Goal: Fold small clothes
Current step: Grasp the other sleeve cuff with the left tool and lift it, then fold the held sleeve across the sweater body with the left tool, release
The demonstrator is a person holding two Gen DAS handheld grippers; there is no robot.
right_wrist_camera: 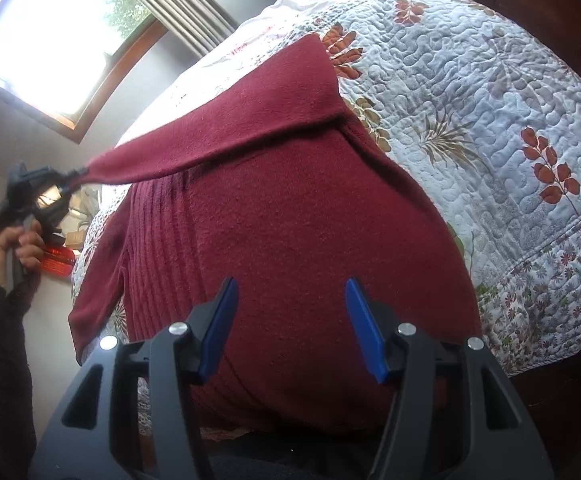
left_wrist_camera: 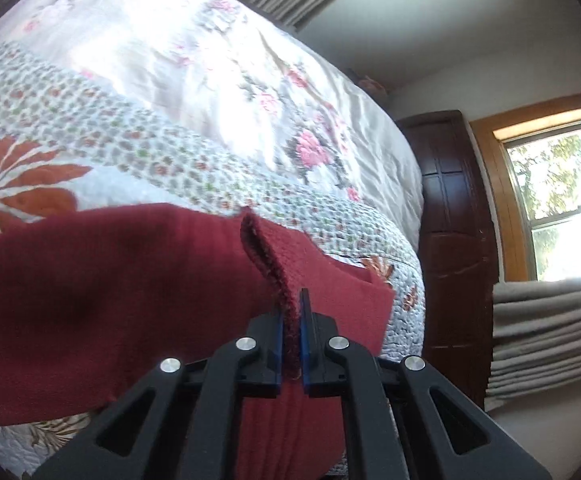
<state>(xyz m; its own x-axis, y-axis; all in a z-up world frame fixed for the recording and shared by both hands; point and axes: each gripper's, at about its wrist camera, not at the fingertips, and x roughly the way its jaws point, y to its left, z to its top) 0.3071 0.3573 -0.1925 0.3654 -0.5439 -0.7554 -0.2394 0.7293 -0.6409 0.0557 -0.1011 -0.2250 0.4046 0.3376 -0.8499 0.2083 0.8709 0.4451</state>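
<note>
Dark red knitted sweater [right_wrist_camera: 290, 240] spread across the quilted bedspread [right_wrist_camera: 490, 120] of a bed, ribbed lines running down its body at about 8 o'clock in the right wrist view. One sleeve [right_wrist_camera: 250, 120] lifted off the body and stretched from 12 o'clock toward 9 o'clock, its cuff end pinched by the left hand-held gripper [right_wrist_camera: 75, 175], lying as a band across the top of the garment. Other sleeve [right_wrist_camera: 98, 272] hanging down along the 8 o'clock side of the body. In the left wrist view, same red knit [left_wrist_camera: 110, 300] filling the 9 o'clock half, a folded edge of the fabric [left_wrist_camera: 274, 264] rising to the centre and clamped between the blue pads [left_wrist_camera: 305, 344] of the left hand-held gripper [left_wrist_camera: 290, 348], pressed together on the cloth. Right hand-held gripper [right_wrist_camera: 290, 328] hovering just above the lower body of the sweater at 6 o'clock, blue fingers [right_wrist_camera: 218, 328] spread wide apart, gripping nothing. Hand [right_wrist_camera: 14, 248] in a dark sleeve [right_wrist_camera: 2, 360] at 9 o'clock, wrapped round the handle of the left tool. Beyond the quilt, a pale bedcover with pink flowers [left_wrist_camera: 230, 80] toward 12 o'clock in the left wrist view, dark wooden bed frame [left_wrist_camera: 454, 240] at 3 o'clock, bright window [left_wrist_camera: 550, 208] in a wooden frame beside it, grey pleated curtain [left_wrist_camera: 546, 328] below at 4 o'clock. Red box-like thing [right_wrist_camera: 56, 264] near the hand, too small to make out.
</note>
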